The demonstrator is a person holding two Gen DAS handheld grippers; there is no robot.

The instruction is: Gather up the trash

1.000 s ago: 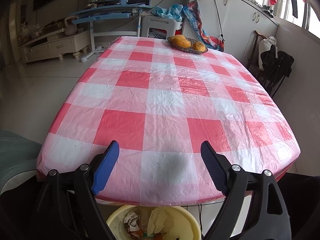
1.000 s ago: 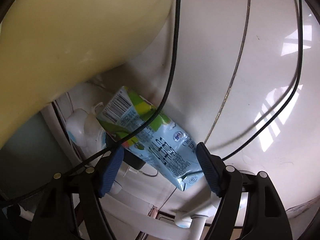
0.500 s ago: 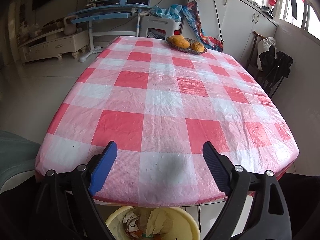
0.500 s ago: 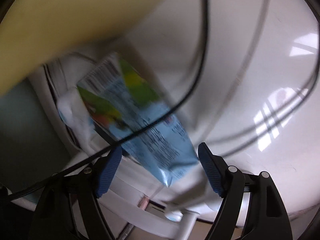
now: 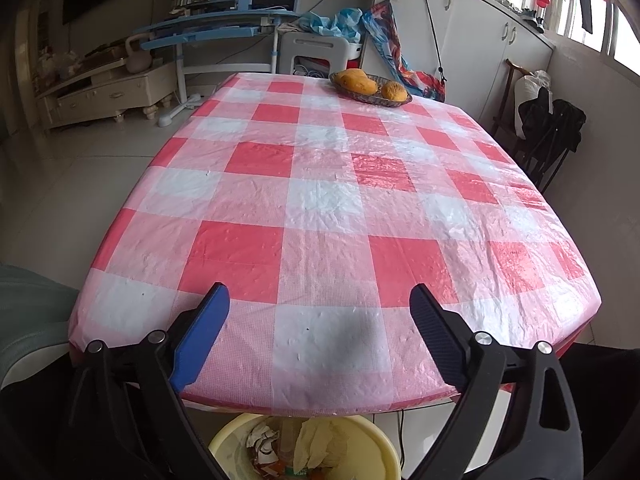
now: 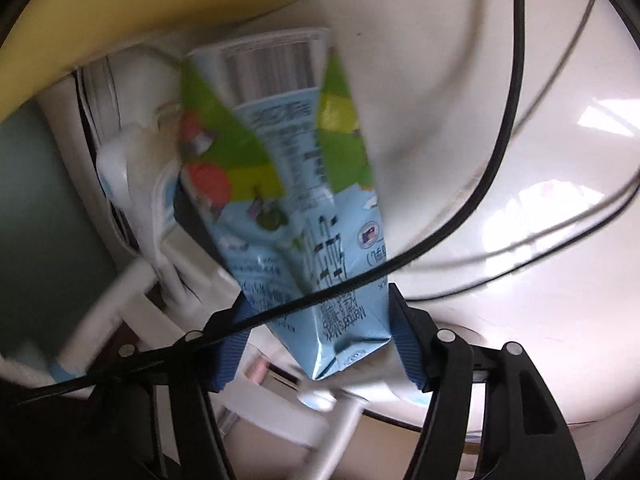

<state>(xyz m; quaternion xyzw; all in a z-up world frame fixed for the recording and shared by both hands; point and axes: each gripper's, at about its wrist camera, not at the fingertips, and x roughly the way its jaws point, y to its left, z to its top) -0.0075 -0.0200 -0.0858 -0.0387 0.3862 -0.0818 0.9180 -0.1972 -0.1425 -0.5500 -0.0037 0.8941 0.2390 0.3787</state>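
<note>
Since the earlier frames, the carton (image 6: 296, 208) is being shown turned more upright and drawn in between the fingers of the right gripper (image 6: 316, 340), whose jaws have just been closing and are now being pressed against the carton's lower end, so the carton is being grasped. It is a crushed drink carton, pale blue with green and yellow patches, a red-orange fruit picture, dark printed lettering and a barcode panel at its far, upper end; its sides are being seen creased and its near corner folded. It is being held above a glossy white floor (image 6: 500, 128), with a black cable (image 6: 460, 236) being seen crossing in front of it and a pale yellow bin wall (image 6: 120, 12) beyond. Motion blur is softening the print.

The left gripper (image 5: 320, 304) is being held released, its jaws having just been opening with nothing between them, over the near edge of the bench (image 5: 320, 208) in its red-and-white checked cloth. Below that edge a yellow bin (image 5: 372, 440) with crumpled paper is being seen.
</note>
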